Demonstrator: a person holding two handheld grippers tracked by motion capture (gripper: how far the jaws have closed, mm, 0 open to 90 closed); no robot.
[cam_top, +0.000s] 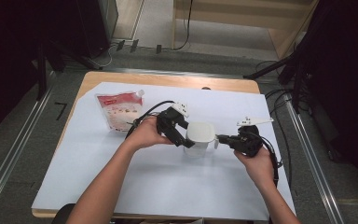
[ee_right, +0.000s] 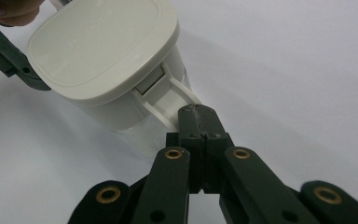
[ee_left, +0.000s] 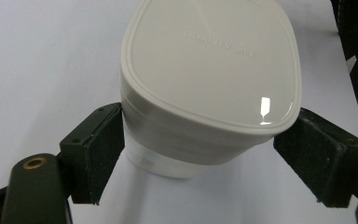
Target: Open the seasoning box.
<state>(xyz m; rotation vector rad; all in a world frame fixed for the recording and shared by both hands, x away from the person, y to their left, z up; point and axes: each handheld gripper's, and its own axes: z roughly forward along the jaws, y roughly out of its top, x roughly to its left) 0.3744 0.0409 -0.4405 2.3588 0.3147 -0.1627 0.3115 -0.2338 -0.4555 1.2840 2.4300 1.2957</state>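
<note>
A: Where's the container sitting?

B: About mid-table on the white sheet, slightly right of centre, between the 2 hands. A red and white pouch lies well apart at the far left.

A: And the grippers?

B: The left gripper has its 2 jaws spread either side of the container just under the lid; the left pad looks to touch the wall, while the right pad stands beside it with a sliver of gap, so I'd call it parted and bracketing, not yet clamped. The right gripper has its jaws pressed together on the white handle that sticks out from the container's right side.

A: How will it handle?

B: Light, I'd guess: a thin plastic jug, translucent below and opaque white above. The lid is a smooth, glossy rounded square with a raised rim and faint embossed lettering. That finish looks slippery, and the body tapers downward, so pads may slide. The walls probably flex under a hard squeeze.

A: Best hold?

B: The stiff band under the lid for steadying, and the handle tab for pulling; it looks rigid but narrow.
</note>
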